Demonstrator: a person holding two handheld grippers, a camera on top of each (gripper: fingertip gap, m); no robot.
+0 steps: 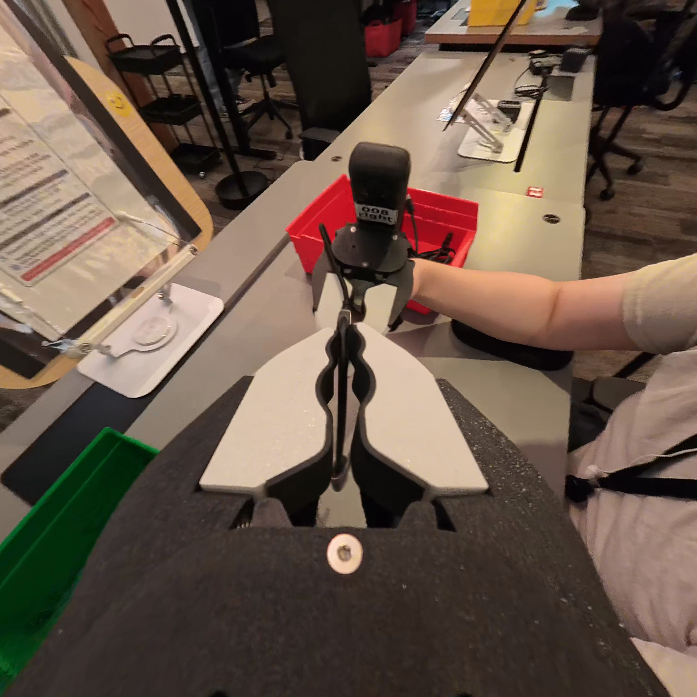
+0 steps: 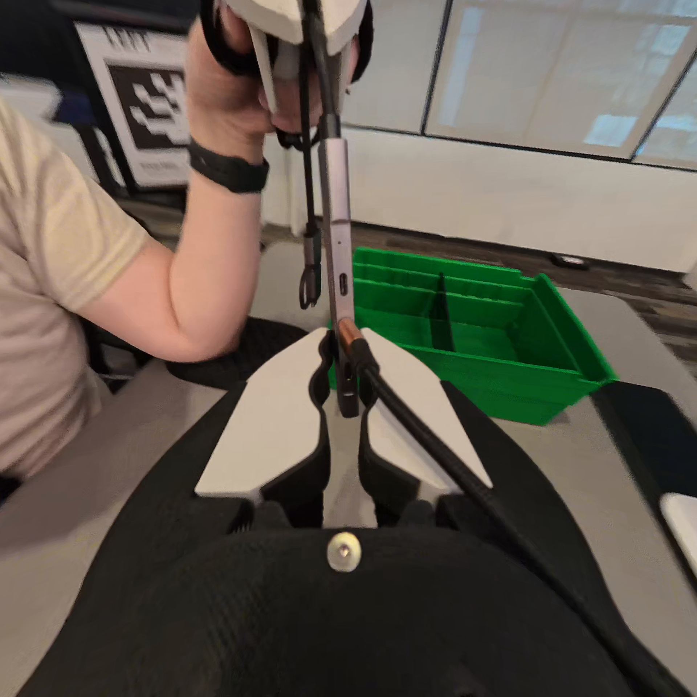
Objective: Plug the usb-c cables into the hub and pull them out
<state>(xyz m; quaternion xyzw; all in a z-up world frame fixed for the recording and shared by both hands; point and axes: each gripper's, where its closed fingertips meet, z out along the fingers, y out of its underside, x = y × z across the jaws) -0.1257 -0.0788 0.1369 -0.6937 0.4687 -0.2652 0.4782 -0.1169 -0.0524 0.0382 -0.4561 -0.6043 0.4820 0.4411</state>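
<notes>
In the right wrist view my right gripper (image 2: 344, 333) is shut on the lower end of a slim silver hub (image 2: 337, 211), held edge-on and upright above the table. A black braided cable (image 2: 433, 426) with a copper collar (image 2: 346, 333) meets the hub at my fingertips. My left gripper (image 2: 313, 22) comes in from above, shut on the hub's own black tail cable (image 2: 307, 113), whose plug (image 2: 311, 271) hangs loose beside the hub. In the left wrist view my left gripper (image 1: 344, 328) pinches that thin cable (image 1: 341, 396), facing the right gripper (image 1: 354, 313).
A red bin (image 1: 445, 218) holding black cables (image 1: 437, 252) stands behind the right gripper. A green divided bin (image 2: 490, 396) sits on the grey table (image 2: 565, 490), also at lower left in the left wrist view (image 1: 56, 509). A clear sign stand (image 1: 151, 332) is at left. A person's arm (image 1: 528, 309) reaches in.
</notes>
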